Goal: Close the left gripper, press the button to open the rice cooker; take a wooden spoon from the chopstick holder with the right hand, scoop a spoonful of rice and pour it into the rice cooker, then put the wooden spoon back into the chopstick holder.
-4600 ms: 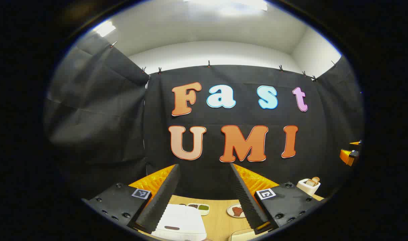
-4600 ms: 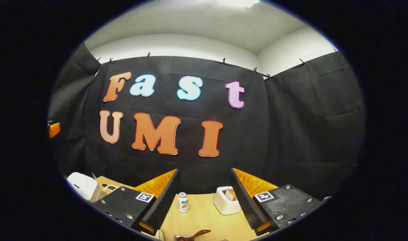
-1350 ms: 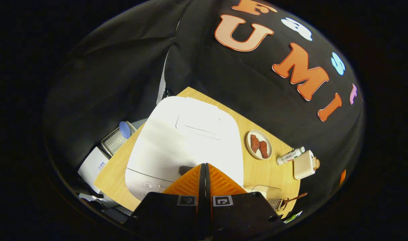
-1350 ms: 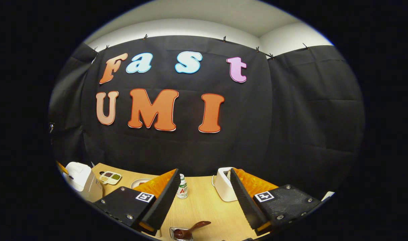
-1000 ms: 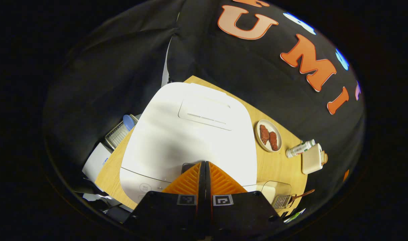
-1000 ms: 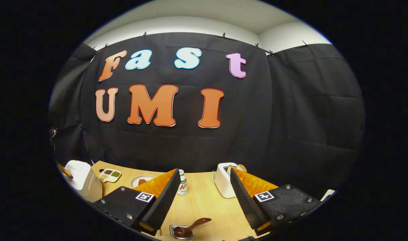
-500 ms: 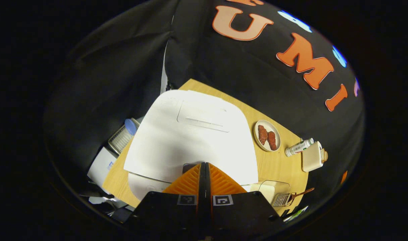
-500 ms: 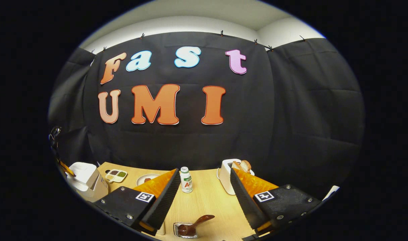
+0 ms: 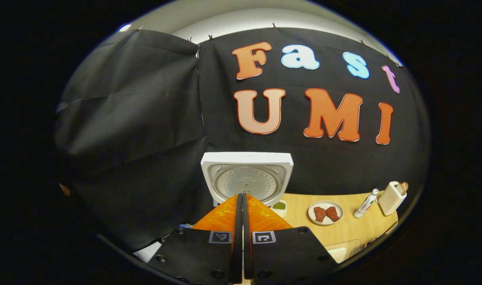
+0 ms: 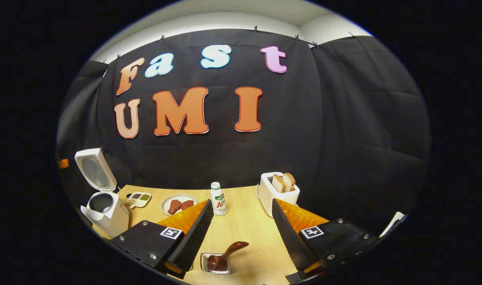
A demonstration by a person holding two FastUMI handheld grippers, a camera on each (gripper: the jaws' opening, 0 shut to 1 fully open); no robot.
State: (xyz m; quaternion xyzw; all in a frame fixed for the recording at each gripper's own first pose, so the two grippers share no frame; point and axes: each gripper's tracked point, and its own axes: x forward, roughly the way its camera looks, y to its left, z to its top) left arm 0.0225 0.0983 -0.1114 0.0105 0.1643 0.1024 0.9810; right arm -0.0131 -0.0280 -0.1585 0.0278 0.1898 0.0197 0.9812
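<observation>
Rice cooker (image 10: 102, 206) lid now sprung up; left gripper (image 9: 241, 198) closed, empty; right gripper (image 10: 241, 225) open above wooden spoon (image 10: 225, 257), near bench front edge.

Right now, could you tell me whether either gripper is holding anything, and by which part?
Nothing is held. The left gripper is shut on nothing, and the right gripper is open above the spoon, which sits untouched in its holder.
</observation>
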